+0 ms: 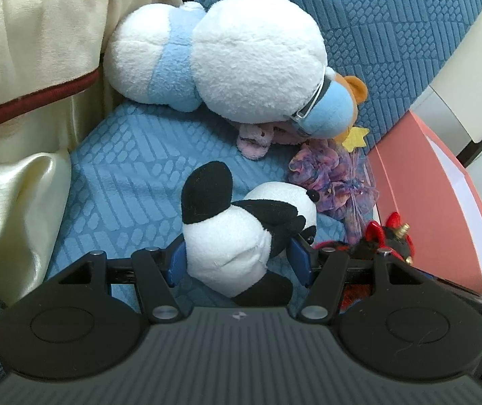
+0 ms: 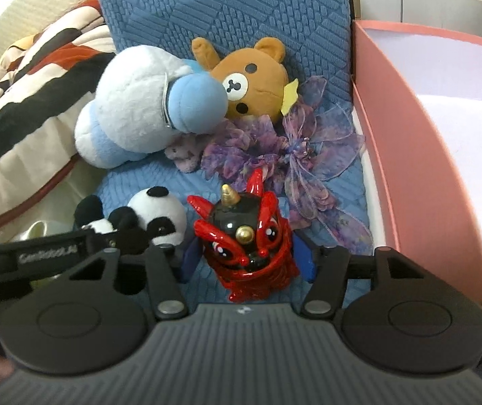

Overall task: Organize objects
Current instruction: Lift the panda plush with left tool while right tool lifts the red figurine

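Observation:
A small panda plush (image 1: 241, 236) lies on the blue sofa seat between the blue pads of my left gripper (image 1: 239, 260); the pads touch its sides. It also shows in the right wrist view (image 2: 153, 216). A glossy red and black horned figurine (image 2: 247, 236) stands between the pads of my right gripper (image 2: 247, 260), which sit close at its sides. The figurine shows at the right in the left wrist view (image 1: 389, 239). A pink box (image 2: 420, 155) with a white inside stands open to the right.
A big white and light-blue plush (image 1: 234, 60) lies at the back, on a small lilac plush (image 1: 258, 138). A brown bear plush (image 2: 251, 77) and a purple ribbon flower (image 2: 288, 155) lie by the box. A striped blanket (image 2: 21, 101) lies left.

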A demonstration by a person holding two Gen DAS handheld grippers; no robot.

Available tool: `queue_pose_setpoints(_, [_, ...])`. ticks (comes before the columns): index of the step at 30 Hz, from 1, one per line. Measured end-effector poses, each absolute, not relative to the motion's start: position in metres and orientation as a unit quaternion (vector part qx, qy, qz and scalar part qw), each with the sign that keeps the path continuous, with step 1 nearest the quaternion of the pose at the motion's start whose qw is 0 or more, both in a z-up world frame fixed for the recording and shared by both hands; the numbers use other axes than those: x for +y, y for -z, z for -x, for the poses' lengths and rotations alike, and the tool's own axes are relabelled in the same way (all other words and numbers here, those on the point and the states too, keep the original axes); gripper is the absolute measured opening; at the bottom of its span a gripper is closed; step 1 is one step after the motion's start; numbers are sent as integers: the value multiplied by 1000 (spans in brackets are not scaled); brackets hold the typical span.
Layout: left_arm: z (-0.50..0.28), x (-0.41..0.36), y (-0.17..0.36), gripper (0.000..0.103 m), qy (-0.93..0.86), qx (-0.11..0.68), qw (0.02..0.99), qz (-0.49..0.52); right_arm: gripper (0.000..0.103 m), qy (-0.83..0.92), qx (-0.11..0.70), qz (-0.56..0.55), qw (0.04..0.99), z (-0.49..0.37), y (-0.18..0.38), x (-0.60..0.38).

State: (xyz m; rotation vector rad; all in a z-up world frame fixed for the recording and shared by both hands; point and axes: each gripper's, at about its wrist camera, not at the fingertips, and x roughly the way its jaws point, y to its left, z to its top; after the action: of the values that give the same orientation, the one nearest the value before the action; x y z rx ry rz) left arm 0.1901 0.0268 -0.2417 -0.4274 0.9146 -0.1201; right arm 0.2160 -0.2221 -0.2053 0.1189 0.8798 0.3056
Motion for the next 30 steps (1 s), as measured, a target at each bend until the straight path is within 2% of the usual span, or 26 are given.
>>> queue_pose_setpoints(10, [-175,10,213,66,57,440,874,200,60,-168,406,-62,896,-201,157,-242])
queue_pose_setpoints(30, [-178,-67,85,67,81,417,881,207,60,-180,364,-96,909,-220,46,-329])
